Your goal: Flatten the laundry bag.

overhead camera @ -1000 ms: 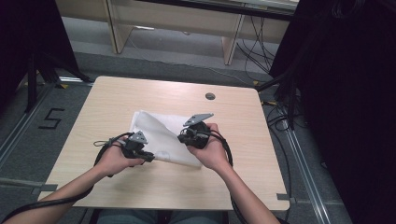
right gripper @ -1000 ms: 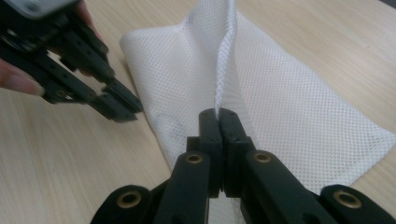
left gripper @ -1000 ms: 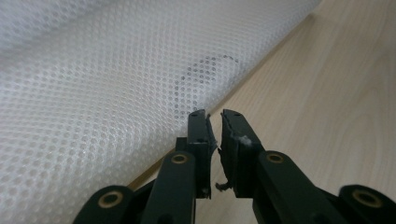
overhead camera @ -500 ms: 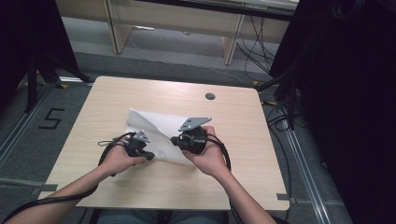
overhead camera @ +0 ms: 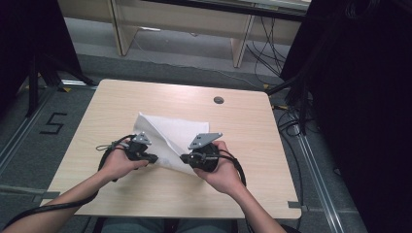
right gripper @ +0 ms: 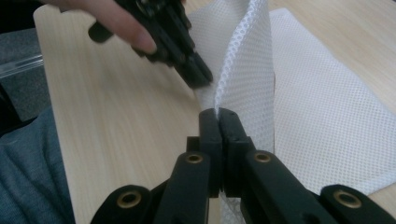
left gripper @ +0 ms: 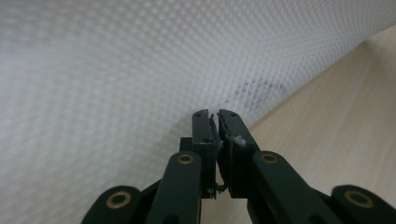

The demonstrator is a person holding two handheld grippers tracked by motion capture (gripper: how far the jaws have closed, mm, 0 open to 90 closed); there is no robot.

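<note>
A: Where does the white mesh cloth (overhead camera: pixel 172 138) lie?

B: On the wooden table (overhead camera: pixel 252 145), a little left of the middle, nearer the person's edge. Its far corner lies flat; its near edge is lifted between the two grippers. Bare wood runs all round it, widest on the right and toward the far edge, where a small dark round grommet (overhead camera: pixel 218 100) sits well apart from the cloth.

A: And the right gripper (overhead camera: pixel 186 158)?

B: Held in the right hand (overhead camera: pixel 221 170), pointing left along the near edge. In the right gripper view its jaws are pressed together, pinching a raised fold of the cloth that stands up from between them.

A: The left gripper (overhead camera: pixel 154 158)?

B: It points right, toward the other, in the left hand (overhead camera: pixel 119 162), which rests low on the table. Its jaws have just eased open a shade; in the left gripper view they stand nearly together, a thin slit between the tips, at the cloth's edge. I cannot tell whether they nip the mesh.

A: How near are the two?

B: Just beside each other, tips apart, the cloth's near edge between them. Both forearms come in from the near edge of the table.
</note>
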